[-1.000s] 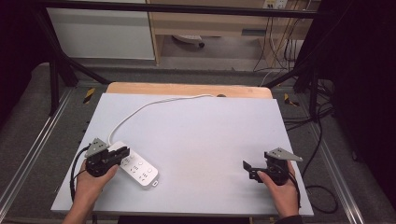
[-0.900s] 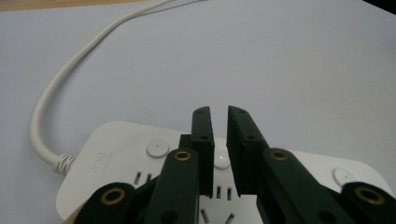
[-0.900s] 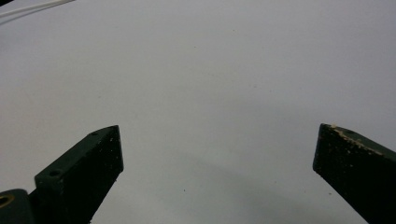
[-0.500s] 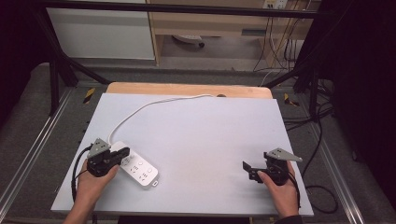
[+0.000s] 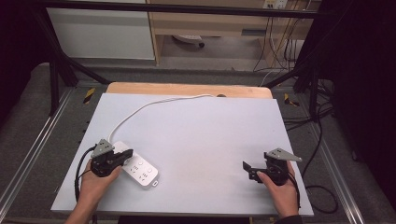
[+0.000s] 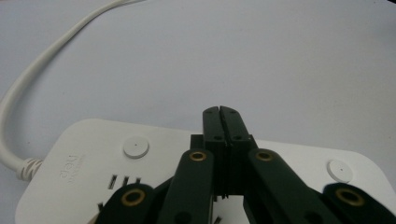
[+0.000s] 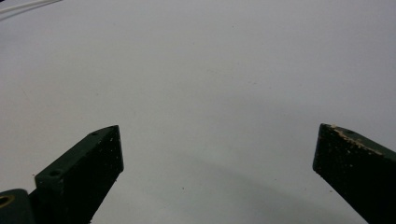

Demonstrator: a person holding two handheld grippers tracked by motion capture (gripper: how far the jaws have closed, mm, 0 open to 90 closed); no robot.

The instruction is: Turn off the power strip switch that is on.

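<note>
White rounded plastic power strip [image 5: 136, 170], smooth grey table [image 5: 210, 135].

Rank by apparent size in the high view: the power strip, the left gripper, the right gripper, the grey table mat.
1. Grey table mat
2. Power strip
3. Left gripper and right gripper: they look alike, so unranked.

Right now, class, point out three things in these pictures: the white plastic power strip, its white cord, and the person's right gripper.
white plastic power strip [image 6: 88, 158], left gripper view, on its top face beside a round button.
white cord [image 5: 140, 109], high view, mid-length on the table.
right gripper [image 5: 249, 170], high view, between its open jaws.
</note>
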